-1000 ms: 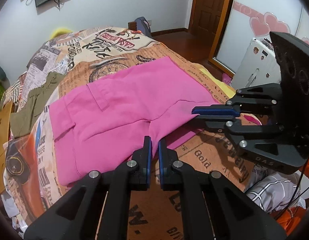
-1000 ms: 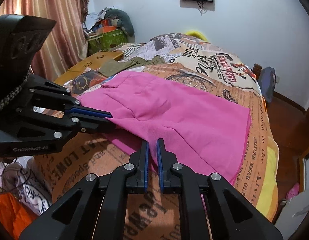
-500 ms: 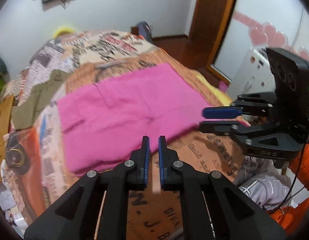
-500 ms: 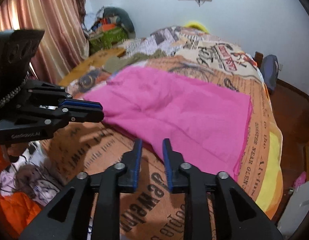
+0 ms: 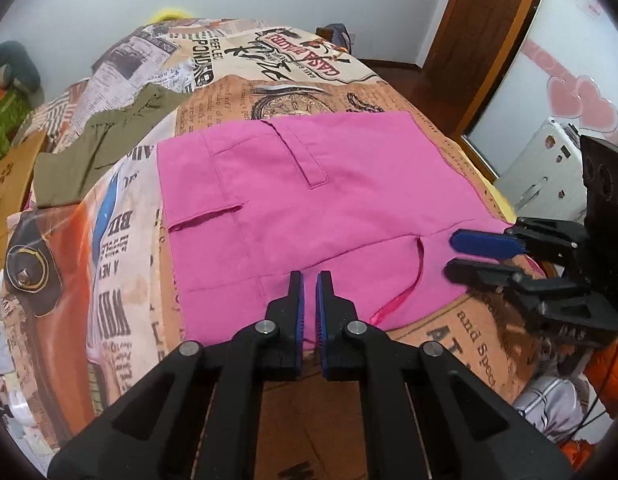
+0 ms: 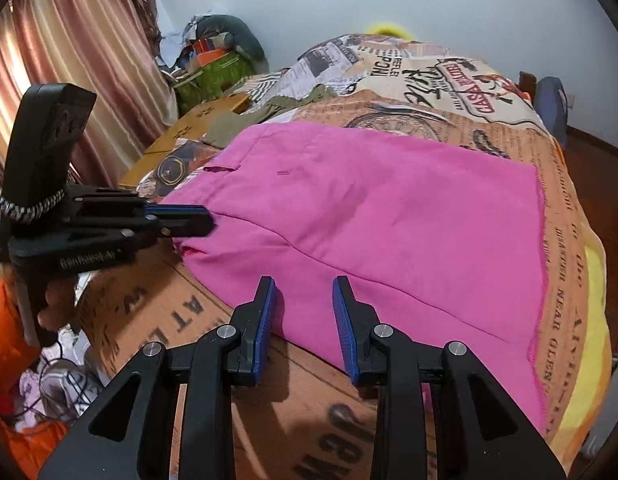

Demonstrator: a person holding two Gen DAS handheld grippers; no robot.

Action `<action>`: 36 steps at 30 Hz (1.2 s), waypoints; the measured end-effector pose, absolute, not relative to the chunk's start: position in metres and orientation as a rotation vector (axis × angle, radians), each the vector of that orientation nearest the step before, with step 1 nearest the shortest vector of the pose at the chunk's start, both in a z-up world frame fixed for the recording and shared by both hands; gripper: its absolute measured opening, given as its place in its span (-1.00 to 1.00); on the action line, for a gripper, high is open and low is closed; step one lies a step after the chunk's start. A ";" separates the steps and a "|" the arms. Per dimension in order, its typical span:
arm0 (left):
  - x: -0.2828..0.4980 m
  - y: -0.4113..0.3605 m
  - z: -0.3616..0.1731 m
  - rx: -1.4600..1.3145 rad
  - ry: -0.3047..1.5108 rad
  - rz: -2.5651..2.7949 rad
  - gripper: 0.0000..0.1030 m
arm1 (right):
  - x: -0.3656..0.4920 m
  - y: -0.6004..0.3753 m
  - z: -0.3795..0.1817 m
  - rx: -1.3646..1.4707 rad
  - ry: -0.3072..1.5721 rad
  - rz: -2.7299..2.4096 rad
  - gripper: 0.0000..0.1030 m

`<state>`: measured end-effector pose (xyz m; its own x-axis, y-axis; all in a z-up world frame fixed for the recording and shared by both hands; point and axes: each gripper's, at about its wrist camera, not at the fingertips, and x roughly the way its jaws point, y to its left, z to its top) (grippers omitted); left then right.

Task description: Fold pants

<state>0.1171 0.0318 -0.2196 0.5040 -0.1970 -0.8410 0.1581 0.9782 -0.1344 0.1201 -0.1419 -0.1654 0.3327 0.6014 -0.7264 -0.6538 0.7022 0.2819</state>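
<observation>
The pink pants (image 5: 309, 200) lie spread flat on the bed, over a bedspread (image 5: 269, 64) printed with newspaper text and a watch picture. In the left wrist view a slit pocket and a stitched flap show on the upper layer, and a second layer peeks out along the near edge. The near hem is partly hidden behind the left gripper (image 5: 310, 280), whose jaws stand almost together with only a thin gap; they sit over the pants' near edge, and I cannot tell whether any cloth is caught between them. The right gripper (image 6: 305, 284) has its jaws clearly apart, with nothing between them, poised over the near edge of the pants (image 6: 369, 216). Its blue pads (image 6: 343, 320) show plainly (the same gripper appears at the right edge of the left wrist view, cut off by the frame).

An olive garment (image 5: 97, 148) lies on the bedspread to the left of the pants, apart from them; its far end is crumpled and hard to read. Striped cloth (image 5: 549, 404) and something orange sit low at the right, partly cut off.

A second ago both grippers were pinched on the pants' near edge with the cloth lifted and folded over. Half a second ago the right jaws had begun to part. Now they stand wide, and the pants lie flatter, with the pocket side fully showing.
</observation>
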 end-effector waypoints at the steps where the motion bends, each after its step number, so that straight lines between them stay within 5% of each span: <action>1: 0.116 0.033 -0.218 -0.037 1.021 -0.210 -0.88 | 0.121 -0.146 -0.165 -0.070 0.923 0.812 -0.49; 13: 0.106 0.058 -0.221 -0.014 1.005 -0.114 -0.87 | 0.133 -0.233 -0.195 -0.016 1.032 0.569 -0.49; 16: 0.105 0.065 -0.224 -0.066 1.003 -0.121 -0.87 | 0.133 -0.249 -0.202 0.023 1.051 0.538 -0.27; 19: 0.103 0.061 -0.224 -0.045 0.993 -0.110 -0.87 | 0.132 -0.255 -0.202 0.026 1.055 0.503 -0.27; 36: 0.154 0.091 -0.172 -0.012 0.929 0.004 -0.71 | 0.159 -0.248 -0.144 0.011 0.899 0.504 -0.23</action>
